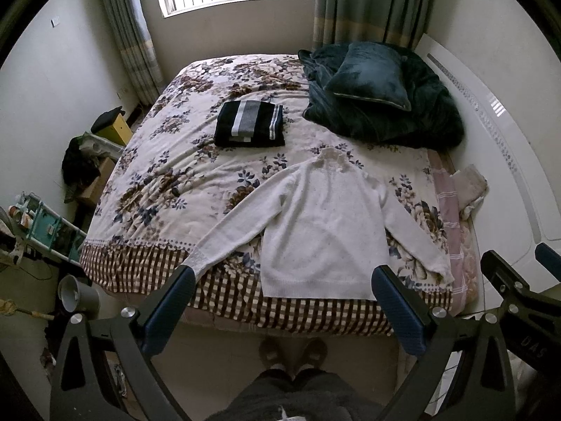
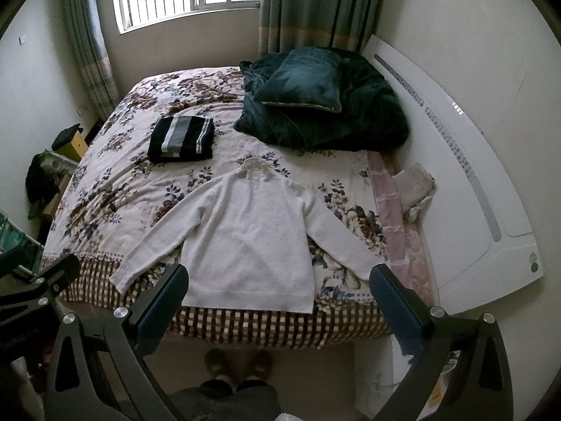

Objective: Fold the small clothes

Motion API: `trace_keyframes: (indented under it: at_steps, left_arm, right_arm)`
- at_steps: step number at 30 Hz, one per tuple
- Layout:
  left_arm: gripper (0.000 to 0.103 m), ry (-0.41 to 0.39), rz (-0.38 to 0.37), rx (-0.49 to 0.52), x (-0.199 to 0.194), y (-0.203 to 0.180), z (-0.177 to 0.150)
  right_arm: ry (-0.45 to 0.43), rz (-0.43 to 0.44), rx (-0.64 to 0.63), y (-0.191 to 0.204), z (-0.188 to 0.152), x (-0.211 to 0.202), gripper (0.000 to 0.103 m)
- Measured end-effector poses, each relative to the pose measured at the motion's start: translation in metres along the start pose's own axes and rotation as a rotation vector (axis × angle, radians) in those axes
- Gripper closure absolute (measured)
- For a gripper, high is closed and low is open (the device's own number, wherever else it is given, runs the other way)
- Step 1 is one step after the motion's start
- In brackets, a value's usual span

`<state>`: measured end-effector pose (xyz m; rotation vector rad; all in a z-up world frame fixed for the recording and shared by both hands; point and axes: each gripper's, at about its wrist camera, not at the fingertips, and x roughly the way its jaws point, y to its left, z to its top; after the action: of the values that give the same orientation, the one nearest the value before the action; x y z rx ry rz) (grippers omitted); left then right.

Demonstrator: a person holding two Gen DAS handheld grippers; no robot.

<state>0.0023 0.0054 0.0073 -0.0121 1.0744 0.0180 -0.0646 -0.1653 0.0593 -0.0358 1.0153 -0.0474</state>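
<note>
A white sweater (image 1: 322,231) lies flat on the bed's near edge, collar away from me, both sleeves spread out; it also shows in the right wrist view (image 2: 245,242). A folded black garment with grey and white stripes (image 1: 249,123) lies further back on the bed (image 2: 182,139). My left gripper (image 1: 284,280) is open and empty, held above the sweater's hem. My right gripper (image 2: 278,280) is open and empty, also above the hem. Neither touches the cloth.
The bed has a floral cover (image 1: 168,175) with a checked border. A dark green blanket and pillow (image 1: 378,94) lie at the back right. A white headboard (image 2: 473,193) runs along the right. Clutter and a shelf (image 1: 52,231) stand left. My feet (image 1: 292,351) are below.
</note>
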Motion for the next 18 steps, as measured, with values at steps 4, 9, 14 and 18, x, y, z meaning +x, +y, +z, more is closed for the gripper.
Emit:
trace_keyframes:
  at_steps: [4, 9, 14, 18]
  left_arm:
    - [0.0, 0.0, 0.002, 0.0, 0.0002, -0.0016, -0.0004]
    - [0.0, -0.003, -0.002, 0.0, -0.0016, 0.0, 0.0004]
    - [0.0, -0.004, 0.003, -0.001, -0.0024, -0.0017, 0.0001]
    - [0.0, -0.005, 0.004, 0.0, -0.0023, -0.0016, 0.0002]
  right_arm:
    - [-0.002, -0.003, -0.002, 0.0007, 0.0037, -0.0012, 0.0]
    - [-0.004, -0.006, -0.003, 0.0012, 0.0039, -0.0019, 0.0]
    - [-0.007, -0.004, -0.007, -0.0007, 0.0043, -0.0068, 0.0]
    - [-0.009, -0.006, -0.007, 0.0004, 0.003, -0.0071, 0.0]
